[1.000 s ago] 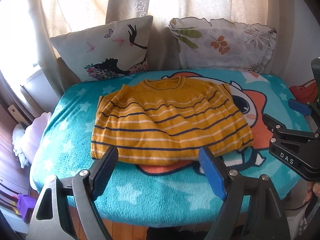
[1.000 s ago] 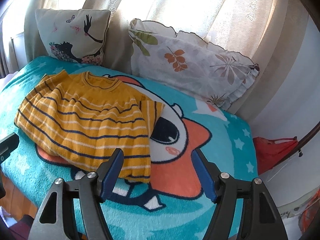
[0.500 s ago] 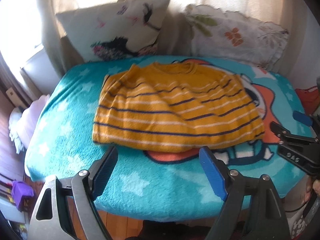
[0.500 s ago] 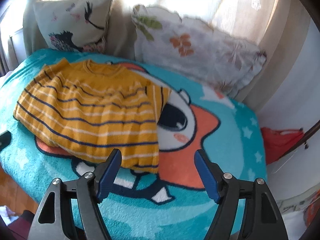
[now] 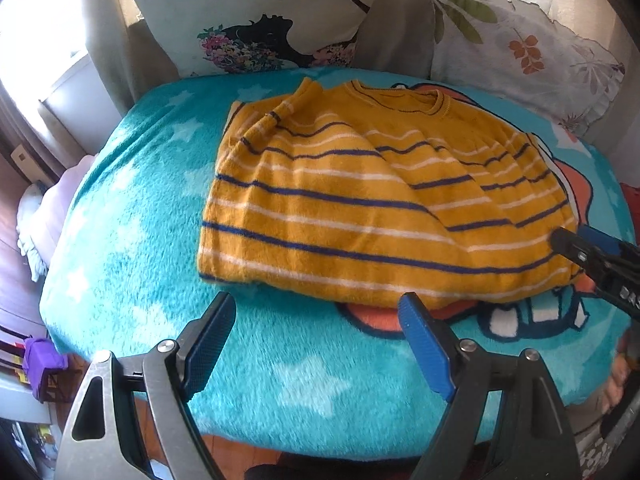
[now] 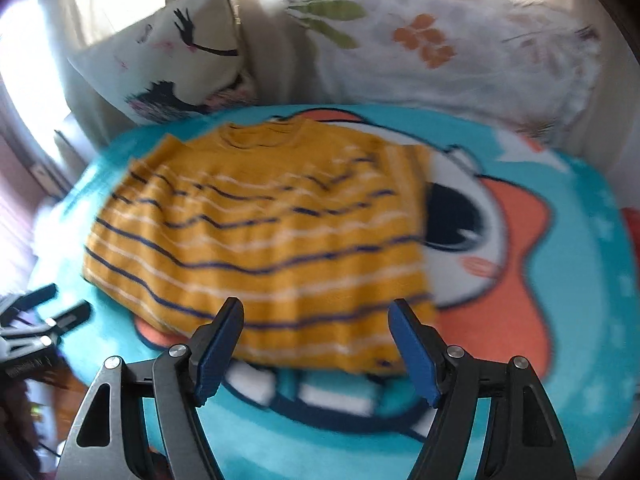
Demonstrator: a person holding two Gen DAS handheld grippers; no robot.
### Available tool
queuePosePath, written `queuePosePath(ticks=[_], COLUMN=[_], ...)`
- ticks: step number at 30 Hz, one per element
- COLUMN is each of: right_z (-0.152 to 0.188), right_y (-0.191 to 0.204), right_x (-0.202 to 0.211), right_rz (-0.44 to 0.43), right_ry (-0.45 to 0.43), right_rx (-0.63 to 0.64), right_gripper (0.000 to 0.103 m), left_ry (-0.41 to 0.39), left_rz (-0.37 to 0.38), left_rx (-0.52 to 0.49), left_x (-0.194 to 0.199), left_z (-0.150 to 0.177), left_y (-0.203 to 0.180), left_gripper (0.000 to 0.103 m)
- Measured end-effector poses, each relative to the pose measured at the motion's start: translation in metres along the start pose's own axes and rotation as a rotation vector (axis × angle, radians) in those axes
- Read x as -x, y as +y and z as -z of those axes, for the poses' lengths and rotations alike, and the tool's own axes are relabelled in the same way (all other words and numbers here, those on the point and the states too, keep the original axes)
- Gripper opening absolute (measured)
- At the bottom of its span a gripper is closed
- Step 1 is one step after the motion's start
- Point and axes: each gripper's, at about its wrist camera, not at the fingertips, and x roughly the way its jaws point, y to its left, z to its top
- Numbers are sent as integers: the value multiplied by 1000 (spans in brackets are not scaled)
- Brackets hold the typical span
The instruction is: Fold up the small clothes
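Left wrist view: both grippers' fingers gape wide (empty) over the striped yellow shirt point(image 5: 372, 208).

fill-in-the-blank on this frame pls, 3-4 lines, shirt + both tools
1. The yellow striped shirt lies on a ____ fleece blanket printed with white stars.
2. The left tool has its jaws ____, with nothing between them.
3. The right tool hangs over the shirt's ____ edge, opposite the collar.
4. Two ____ lean against the curtain behind the blanket.

Missing words: teal; open; bottom (hem); pillows
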Motion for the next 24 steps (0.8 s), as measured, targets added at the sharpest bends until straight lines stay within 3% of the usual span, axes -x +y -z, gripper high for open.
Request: queuePosePath(ticks=[2,4,10,14,18,24], right_z=[-6,-12,-19,-19,-18,-15], right_y=[3,7,-2,-14,-19,-35], right_x=[-16,-38,-76,-74,-65,-39], right_rz=[-45,-37,123,153,324,403], right_ry=[2,42,136,144,122,85], right_rx=[-12,-17,-41,-71,-31,-27], right_gripper=[79,79,76,76,76,76], left_ry=[5,11,36,42,38,42], left_rz=[-5,-10,-15,-12,-2,13], left_rx=[-10,-13,6,8,-3,-19], left_x=[-3,-6,-17,-21,-22,-19], left_z=[-5,-9,-17,-20,-20,-13], left_y=[3,7,21,22,14,-3], left_gripper=[83,82,83,83,83,83])
